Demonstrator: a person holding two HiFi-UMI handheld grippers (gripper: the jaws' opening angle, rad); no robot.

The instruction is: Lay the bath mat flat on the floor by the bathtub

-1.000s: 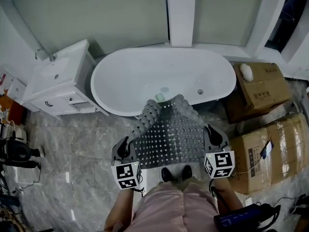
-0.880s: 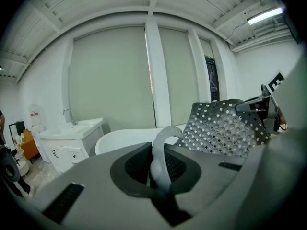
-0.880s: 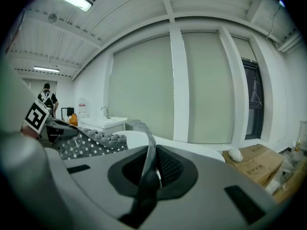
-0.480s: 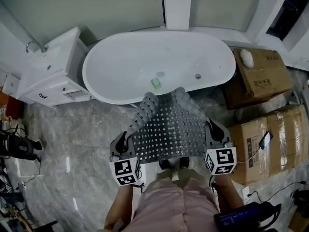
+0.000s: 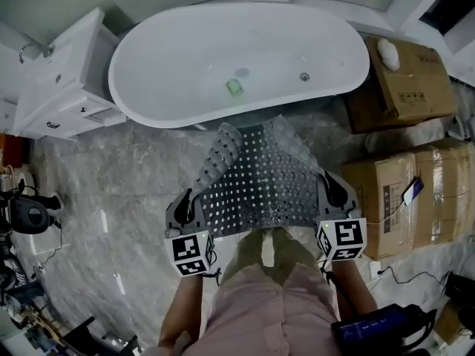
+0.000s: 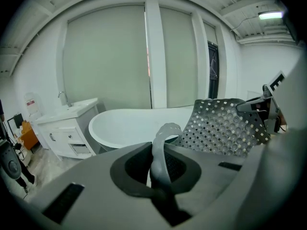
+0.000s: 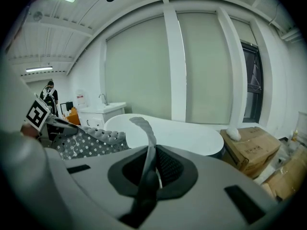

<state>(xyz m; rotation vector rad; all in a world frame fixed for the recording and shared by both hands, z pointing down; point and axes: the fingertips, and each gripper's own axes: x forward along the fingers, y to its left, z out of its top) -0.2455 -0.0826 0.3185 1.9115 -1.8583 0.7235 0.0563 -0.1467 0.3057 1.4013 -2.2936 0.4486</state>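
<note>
Marble floor (image 5: 104, 199) lies between a white bathtub (image 5: 237, 58) on the far side and the person on the near side, with a white cabinet (image 5: 63, 95) at far left and cardboard boxes (image 5: 404, 199) at right. The bath mat (image 5: 260, 188), grey and full of holes, is held up over the floor just beside the tub. The left gripper (image 5: 185, 209) is closed on its near left corner and the right gripper (image 5: 335, 196) on its near right corner; each gripper view shows the mat edge pinched between the jaws. From both grippers the mat runs away toward the tub, and its long axis seems to point the same way. The far left part is curled. Whether the far edge touches the floor, I cannot tell. Both grippers are equally near. I think the next move needs both to go down together, so the curl opens.
</note>
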